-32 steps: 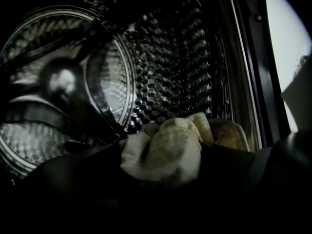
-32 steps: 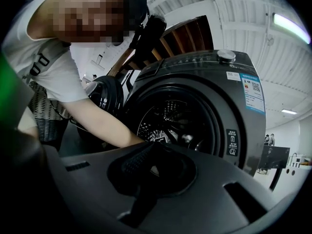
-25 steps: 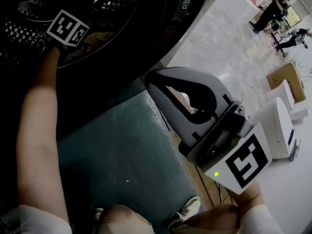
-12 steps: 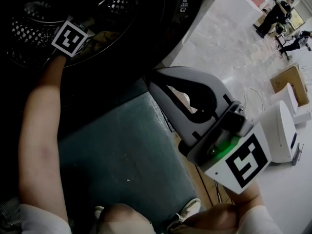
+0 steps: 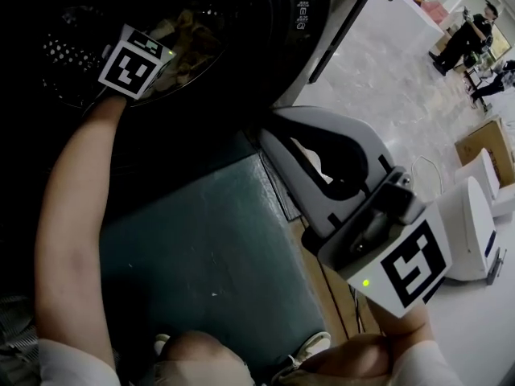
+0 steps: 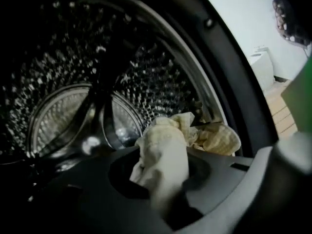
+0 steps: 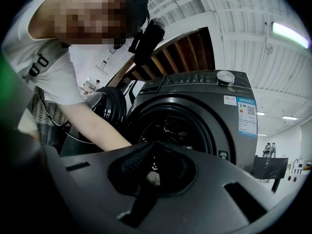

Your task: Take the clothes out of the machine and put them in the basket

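Observation:
The dark grey washing machine (image 7: pixel 195 111) stands with its door open. My left gripper (image 5: pixel 173 48) reaches into the steel drum (image 6: pixel 73 116). It is shut on a cream cloth (image 6: pixel 214 138); the cloth is bunched between the jaws of the left gripper (image 6: pixel 168 145) and trails toward the drum's rim. In the head view the cream cloth (image 5: pixel 191 37) shows just past the marker cube. My right gripper (image 5: pixel 273 123) hangs outside the machine, in front of the opening. In its own view the right gripper (image 7: pixel 153 145) has its jaws together, with nothing between them.
A teal mat (image 5: pixel 201 240) lies on the floor below the machine's opening. The round black door (image 7: pixel 105 106) stands open at the left. A white appliance (image 5: pixel 475 223) and a cardboard box (image 5: pixel 483 135) sit on the pale floor to the right. People (image 5: pixel 467 22) stand far off.
My left gripper has risen and shifted right inside the drum, and the cream cloth now shows beside its cube. The right gripper has moved slightly.

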Demonstrator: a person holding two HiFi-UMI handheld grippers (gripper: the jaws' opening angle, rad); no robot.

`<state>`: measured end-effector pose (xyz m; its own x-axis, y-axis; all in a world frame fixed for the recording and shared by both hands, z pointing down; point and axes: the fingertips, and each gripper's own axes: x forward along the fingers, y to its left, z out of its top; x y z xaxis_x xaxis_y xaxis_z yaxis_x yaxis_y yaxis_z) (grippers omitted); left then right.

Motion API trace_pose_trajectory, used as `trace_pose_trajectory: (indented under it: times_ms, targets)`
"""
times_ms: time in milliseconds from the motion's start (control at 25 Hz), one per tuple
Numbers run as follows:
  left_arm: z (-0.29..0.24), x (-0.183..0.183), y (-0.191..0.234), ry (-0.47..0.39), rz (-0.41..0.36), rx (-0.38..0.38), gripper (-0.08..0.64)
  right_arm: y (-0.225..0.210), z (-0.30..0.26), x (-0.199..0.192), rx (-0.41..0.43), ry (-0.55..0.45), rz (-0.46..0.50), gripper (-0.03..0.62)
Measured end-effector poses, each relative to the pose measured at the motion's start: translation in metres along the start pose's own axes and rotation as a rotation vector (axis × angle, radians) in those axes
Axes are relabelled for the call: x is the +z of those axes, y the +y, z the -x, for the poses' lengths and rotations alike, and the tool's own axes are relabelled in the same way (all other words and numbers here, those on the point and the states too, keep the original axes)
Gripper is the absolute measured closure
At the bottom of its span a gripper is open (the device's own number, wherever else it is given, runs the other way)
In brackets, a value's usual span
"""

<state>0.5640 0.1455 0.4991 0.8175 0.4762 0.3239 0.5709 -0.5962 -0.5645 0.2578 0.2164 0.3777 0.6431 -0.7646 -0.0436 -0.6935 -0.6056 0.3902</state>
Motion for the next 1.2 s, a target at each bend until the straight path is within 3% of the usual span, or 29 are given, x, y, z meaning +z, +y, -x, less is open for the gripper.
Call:
trace_pose_trajectory:
  times_ms: [120, 280, 600, 840, 960, 1200]
  targets:
    - [0.029, 0.021, 0.002, -0.051, 0.027, 0.036, 0.446, 0.01, 0.003, 0.015, 0.022, -0.02, 0.025, 0.578]
    - [0.075, 0.044, -0.001, -0.148, 0.149, 0.084, 0.446, 0.023, 0.006, 0.03, 0.063, -0.059, 0.035, 0.578]
    - [0.137, 0.071, -0.03, -0.214, 0.141, 0.046, 0.448, 0.032, 0.004, 0.047, 0.115, -0.137, 0.053, 0.578]
    - [0.184, 0.072, -0.048, -0.236, 0.185, 0.048, 0.448, 0.041, 0.001, 0.068, 0.146, -0.17, 0.065, 0.578]
    - [0.205, 0.082, -0.049, -0.27, 0.216, 0.047, 0.449, 0.042, -0.004, 0.075, 0.16, -0.159, 0.048, 0.578]
    - [0.248, 0.105, -0.027, -0.334, 0.374, 0.025, 0.451, 0.037, -0.026, 0.092, 0.209, -0.051, -0.015, 0.578]
